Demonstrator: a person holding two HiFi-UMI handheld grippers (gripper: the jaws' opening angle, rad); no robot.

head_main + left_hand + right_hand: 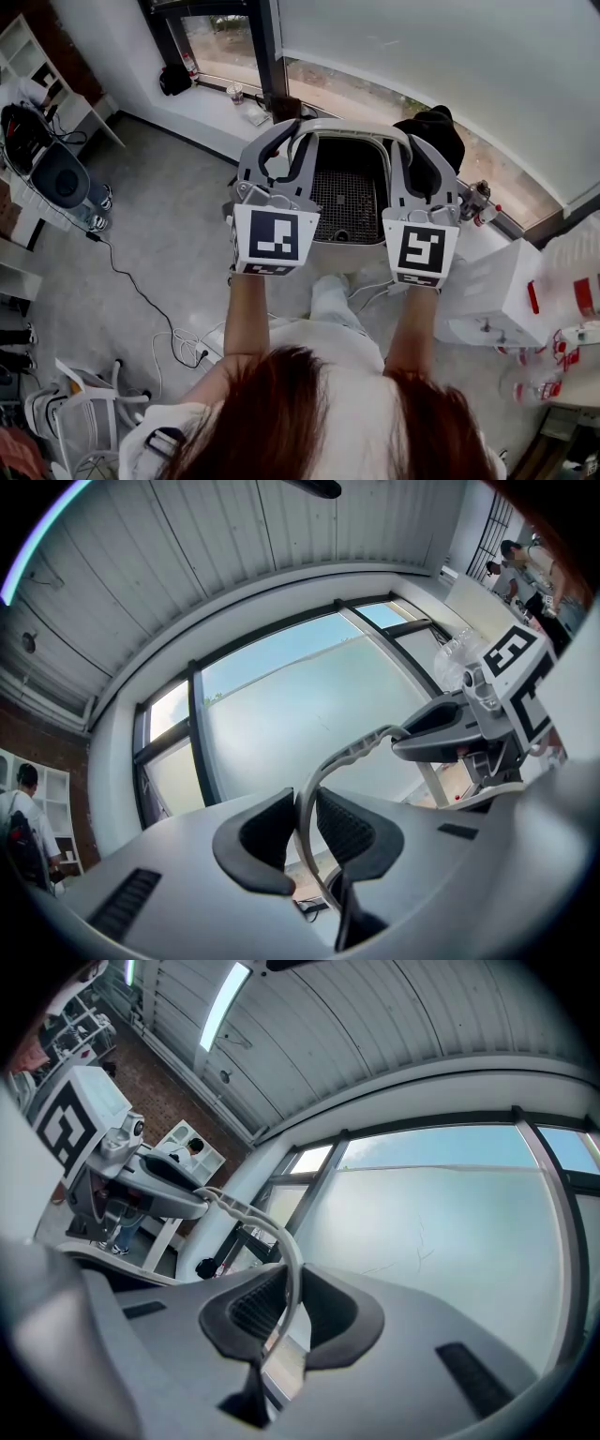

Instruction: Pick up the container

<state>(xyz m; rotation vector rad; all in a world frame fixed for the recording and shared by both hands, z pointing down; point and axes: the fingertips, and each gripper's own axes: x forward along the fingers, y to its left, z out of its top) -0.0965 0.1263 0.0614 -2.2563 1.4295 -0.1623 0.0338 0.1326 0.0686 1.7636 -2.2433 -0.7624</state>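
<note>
partly hidden by your left gripper (305,829) and right gripper (287,1309), the grey plastic container (349,202) shows its mesh floor; both clench its thin curved handle (349,756).

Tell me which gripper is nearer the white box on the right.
Right. The right gripper, shut on the handle of the container, is on the side next to the white box; the left gripper grips the handle's far end.

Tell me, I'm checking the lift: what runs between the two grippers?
The container's handle arcs from the left gripper to the right gripper, both shut on it; head view.
</note>
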